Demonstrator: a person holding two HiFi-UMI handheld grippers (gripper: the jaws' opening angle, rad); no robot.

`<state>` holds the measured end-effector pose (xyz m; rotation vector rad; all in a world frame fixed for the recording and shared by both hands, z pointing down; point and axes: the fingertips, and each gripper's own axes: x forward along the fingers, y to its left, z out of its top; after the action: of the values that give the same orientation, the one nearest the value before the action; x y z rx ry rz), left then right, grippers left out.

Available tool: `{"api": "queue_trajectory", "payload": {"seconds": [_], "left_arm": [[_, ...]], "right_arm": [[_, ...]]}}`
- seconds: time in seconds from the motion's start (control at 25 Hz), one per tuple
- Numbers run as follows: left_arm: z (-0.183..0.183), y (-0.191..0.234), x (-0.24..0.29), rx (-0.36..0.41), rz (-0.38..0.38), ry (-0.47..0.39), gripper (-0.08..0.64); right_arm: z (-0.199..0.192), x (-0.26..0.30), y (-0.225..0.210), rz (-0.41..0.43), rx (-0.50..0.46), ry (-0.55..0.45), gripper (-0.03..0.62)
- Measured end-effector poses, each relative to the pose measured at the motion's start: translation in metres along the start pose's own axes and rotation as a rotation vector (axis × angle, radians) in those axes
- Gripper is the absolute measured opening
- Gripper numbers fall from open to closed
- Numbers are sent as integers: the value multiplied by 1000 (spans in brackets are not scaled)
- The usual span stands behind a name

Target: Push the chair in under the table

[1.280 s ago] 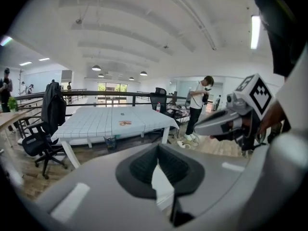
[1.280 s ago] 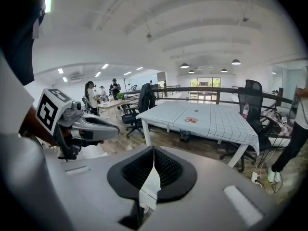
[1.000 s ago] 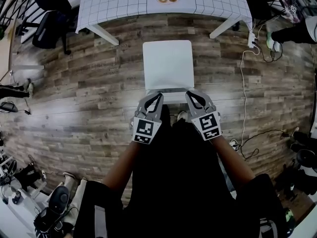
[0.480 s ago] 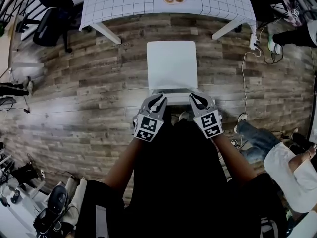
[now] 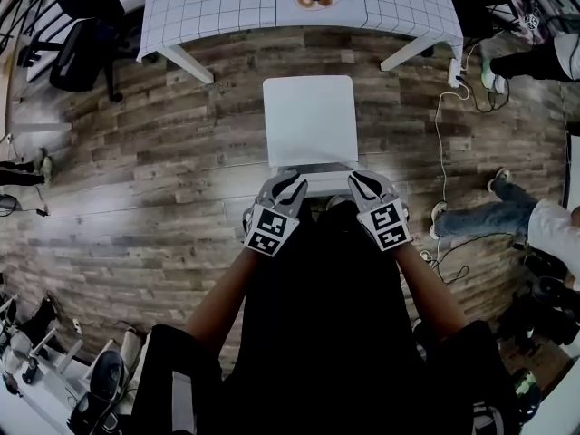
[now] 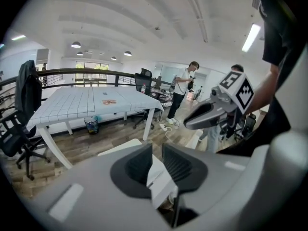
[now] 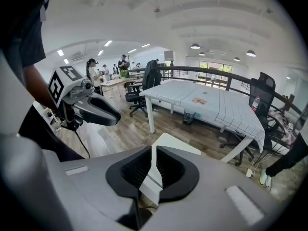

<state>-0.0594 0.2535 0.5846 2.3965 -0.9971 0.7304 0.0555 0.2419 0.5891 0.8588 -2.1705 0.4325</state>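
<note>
Left gripper (image 5: 294, 183) and right gripper (image 5: 357, 178): fingers have just been opening and are now slightly spread astride the thin, flat white backrest (image 5: 319, 182). The square, smooth chair (image 5: 308, 120) stands on the wood-plank floor (image 5: 163, 152), at 6 o'clock from the grid-patterned counter (image 5: 227, 3).

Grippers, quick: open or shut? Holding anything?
Left gripper: open, jaws just been opening, chair back between them.
Right gripper: open too, also just been opening, narrower gap, chair back between.

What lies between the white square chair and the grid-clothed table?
Only bare wood-plank floor, shown in the head view, separates the white square chair from the grid-clothed white table.
</note>
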Motion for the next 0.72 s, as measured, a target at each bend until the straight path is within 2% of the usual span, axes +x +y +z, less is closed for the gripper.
{"api": "queue_trajectory", "payload": {"seconds": [0.28,0.44,0.56,0.64,0.72], "left_arm": [[-17,-8,5,25,-27,68,84],[-28,-19,12,49,-61,133,110],[-41,-29,19,80,-126,210,125],[-49,-36,24,114,-168,258,167],[-53,-39,27,160,-171,276,175]], "right_arm": [[-20,5,9,69,-13,54,44],[-33,12,14,131,-65,107,86],[-40,19,17,181,-121,136,114],[-48,23,22,225,-159,163,117],[-58,26,30,269,-195,196,126]]}}
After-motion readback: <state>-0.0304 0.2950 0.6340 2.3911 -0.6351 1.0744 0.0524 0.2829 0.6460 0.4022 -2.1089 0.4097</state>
